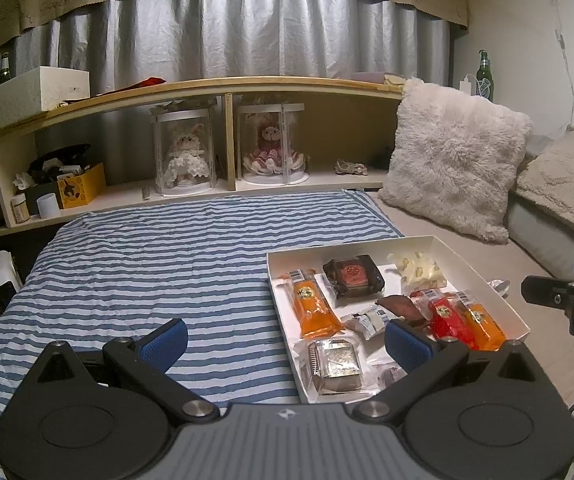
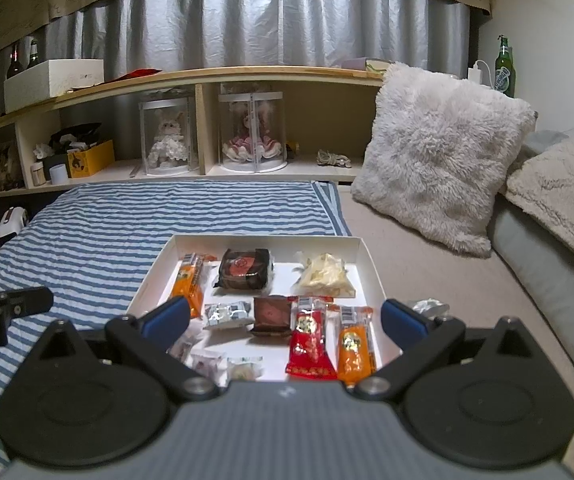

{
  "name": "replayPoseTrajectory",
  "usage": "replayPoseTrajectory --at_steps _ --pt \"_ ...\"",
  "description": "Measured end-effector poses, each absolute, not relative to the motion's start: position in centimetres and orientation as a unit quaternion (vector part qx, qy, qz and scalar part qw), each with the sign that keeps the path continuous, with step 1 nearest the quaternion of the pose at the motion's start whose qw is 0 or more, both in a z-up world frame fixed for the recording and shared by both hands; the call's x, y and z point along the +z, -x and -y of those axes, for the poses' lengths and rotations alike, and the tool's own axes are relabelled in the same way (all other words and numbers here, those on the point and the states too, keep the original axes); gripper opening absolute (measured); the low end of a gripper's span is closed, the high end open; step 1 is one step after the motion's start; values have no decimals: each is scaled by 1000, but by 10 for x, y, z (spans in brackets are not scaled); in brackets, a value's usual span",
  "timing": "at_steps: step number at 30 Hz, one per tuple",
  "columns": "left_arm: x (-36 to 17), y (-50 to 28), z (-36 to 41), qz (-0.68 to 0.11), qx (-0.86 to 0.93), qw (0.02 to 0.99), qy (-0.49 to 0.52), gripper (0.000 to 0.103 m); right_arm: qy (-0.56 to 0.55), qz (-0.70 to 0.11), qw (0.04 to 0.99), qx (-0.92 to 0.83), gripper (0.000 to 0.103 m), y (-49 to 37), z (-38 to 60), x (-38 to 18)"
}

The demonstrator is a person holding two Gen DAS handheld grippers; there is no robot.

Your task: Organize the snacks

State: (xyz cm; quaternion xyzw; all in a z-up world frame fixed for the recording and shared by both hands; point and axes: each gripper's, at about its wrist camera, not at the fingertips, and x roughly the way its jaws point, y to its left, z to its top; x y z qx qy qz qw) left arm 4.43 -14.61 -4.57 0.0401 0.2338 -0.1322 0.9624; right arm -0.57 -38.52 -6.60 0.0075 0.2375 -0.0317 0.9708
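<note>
White cardboard tray (image 2: 361,250) sits on the bed, half on the striped blanket (image 2: 99,240), half on the plain sheet, and nearly all your snacks are already inside it. You've got both tongs spread wide and empty: left tongs (image 1: 287,338) hanging over the tray's near left corner, right tongs (image 2: 285,318) centred above its front row. That looks like a choosing pose, not a grabbing one. Inside, one orange pouch (image 2: 191,284) lies along the left wall, while a red pouch (image 2: 309,340) and another orange pouch (image 2: 354,344) lie side by side at front right, so like seems to be gathering with like. Dark wrapped cake (image 2: 245,272) and pale yellow bag (image 2: 325,274) fill the back. Watch that crinkled silver wrapper (image 2: 429,305) just outside the tray's right wall; I'd guess it's your stray.
</note>
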Motion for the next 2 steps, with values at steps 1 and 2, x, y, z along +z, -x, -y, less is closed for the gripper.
replayPoseTrajectory --at_steps 1,2 --pt "-46 -44 146 -234 -132 962 -40 103 -7 -238 971 -31 102 5 386 -66" --pt "-46 -44 146 -235 -131 962 -39 103 -7 -238 971 -31 102 5 386 -66"
